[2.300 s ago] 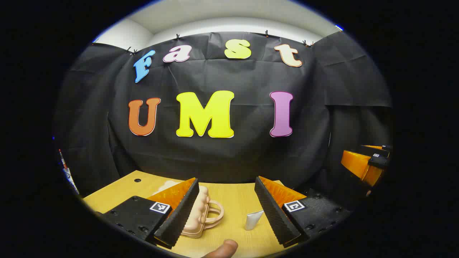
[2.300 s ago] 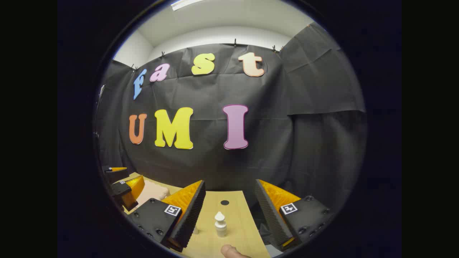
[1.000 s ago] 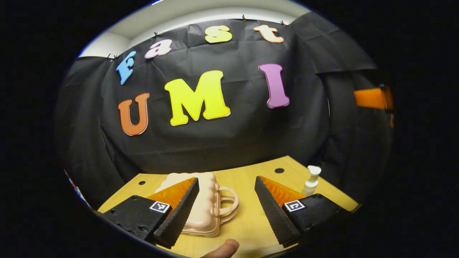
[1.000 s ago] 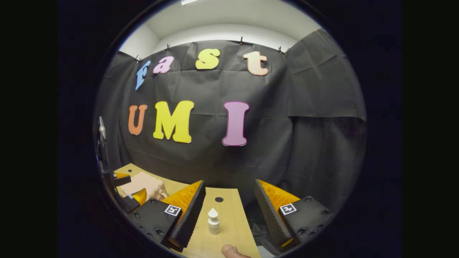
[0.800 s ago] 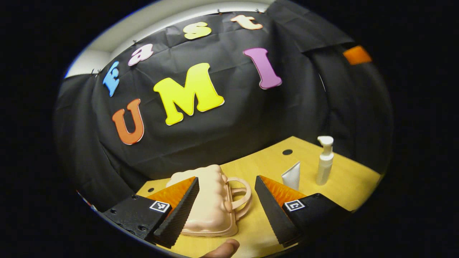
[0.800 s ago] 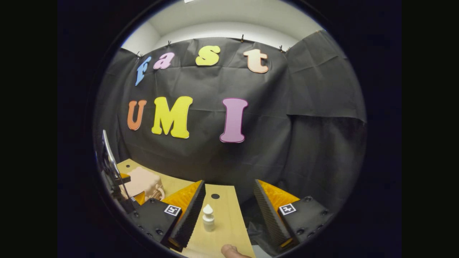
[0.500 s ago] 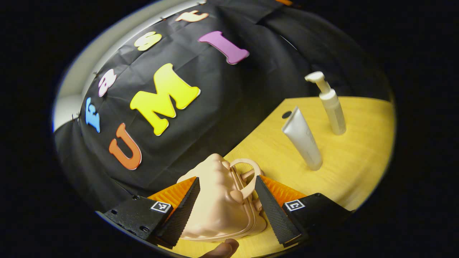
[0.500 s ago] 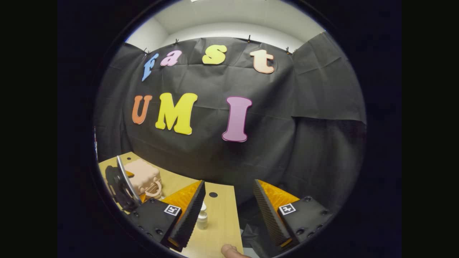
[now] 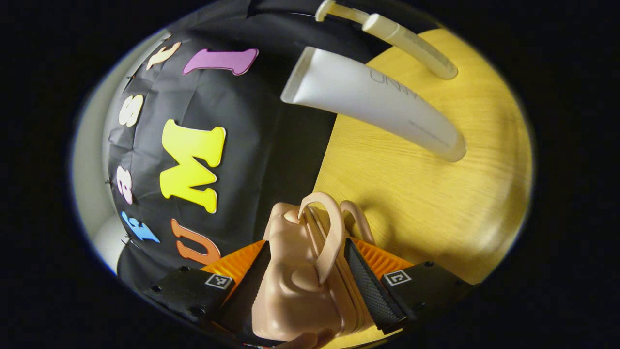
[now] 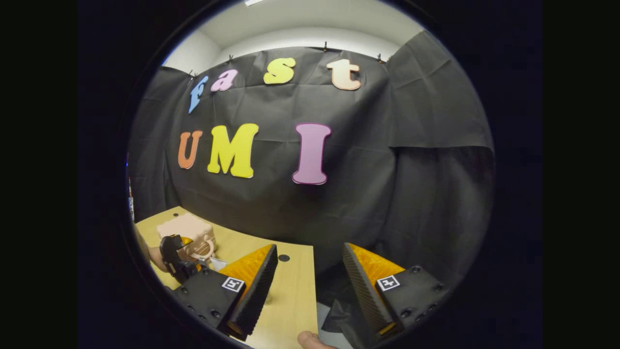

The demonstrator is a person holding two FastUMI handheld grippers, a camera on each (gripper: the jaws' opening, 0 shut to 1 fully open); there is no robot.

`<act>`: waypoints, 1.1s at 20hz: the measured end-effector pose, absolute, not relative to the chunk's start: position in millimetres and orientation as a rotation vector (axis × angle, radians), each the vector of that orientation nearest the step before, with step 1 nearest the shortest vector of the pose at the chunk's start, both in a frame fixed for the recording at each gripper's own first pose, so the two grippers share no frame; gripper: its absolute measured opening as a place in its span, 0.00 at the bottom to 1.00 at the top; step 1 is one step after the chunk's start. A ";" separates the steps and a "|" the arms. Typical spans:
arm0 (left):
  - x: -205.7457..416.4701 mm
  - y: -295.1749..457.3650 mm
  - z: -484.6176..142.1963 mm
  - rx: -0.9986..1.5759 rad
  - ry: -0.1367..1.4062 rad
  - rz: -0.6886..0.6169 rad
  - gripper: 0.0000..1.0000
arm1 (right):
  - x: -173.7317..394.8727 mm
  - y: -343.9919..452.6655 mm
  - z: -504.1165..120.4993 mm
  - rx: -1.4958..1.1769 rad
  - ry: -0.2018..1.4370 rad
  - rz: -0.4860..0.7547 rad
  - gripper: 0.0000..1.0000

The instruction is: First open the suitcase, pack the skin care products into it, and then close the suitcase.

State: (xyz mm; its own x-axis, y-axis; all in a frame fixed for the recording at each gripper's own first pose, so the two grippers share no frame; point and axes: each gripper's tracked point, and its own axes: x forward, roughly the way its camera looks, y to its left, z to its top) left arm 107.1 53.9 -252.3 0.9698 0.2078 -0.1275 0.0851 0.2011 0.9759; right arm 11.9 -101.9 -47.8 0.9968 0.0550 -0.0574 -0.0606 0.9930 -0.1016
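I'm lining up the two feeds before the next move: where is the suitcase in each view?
Left gripper view: the suitcase sits low centre, between the left gripper fingers, handle pointing up the picture.
Right gripper view: the suitcase lies far left on the table, small, with the left gripper at its near side.
Shared landmark: the dark round hole in the table; right gripper view; hidden in the left gripper view.

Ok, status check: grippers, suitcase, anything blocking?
Left gripper rolled sideways, fingers straddling the closed suitcase, contact unclear. Right gripper open, holding nothing. Tube and pump bottle standing on table, unpacked. Nothing blocking.
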 end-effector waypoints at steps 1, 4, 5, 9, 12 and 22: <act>105.6 47.1 -254.8 1.406 0.235 0.088 0.96 | 9.6 -103.4 -46.6 -0.106 0.048 0.058 0.80; 113.3 40.5 -259.4 1.478 0.235 0.081 0.79 | 5.3 -101.0 -55.5 -0.093 0.068 0.051 0.80; 116.4 40.5 -259.8 1.497 0.258 0.069 0.71 | 2.7 -99.5 -56.1 -0.093 0.073 0.040 0.80; 116.3 48.8 -267.4 1.549 0.346 0.031 0.26 | -2.6 -84.4 -55.1 -0.067 0.078 -0.022 0.80; 116.3 46.5 -266.3 1.507 0.350 -0.031 0.10 | -10.1 -70.4 -59.2 -0.052 0.095 -0.070 0.81; 107.5 54.6 -223.5 1.305 0.364 -0.156 0.03 | -15.7 -21.1 -48.4 -0.052 0.082 -0.182 0.80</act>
State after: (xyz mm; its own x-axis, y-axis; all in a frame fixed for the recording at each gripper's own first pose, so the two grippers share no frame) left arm 107.5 54.6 -223.5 0.9329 0.0913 -0.3483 0.3148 0.2626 0.9121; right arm -15.7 -21.1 -48.4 0.9801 -0.1829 -0.0770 0.1787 0.9821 -0.0592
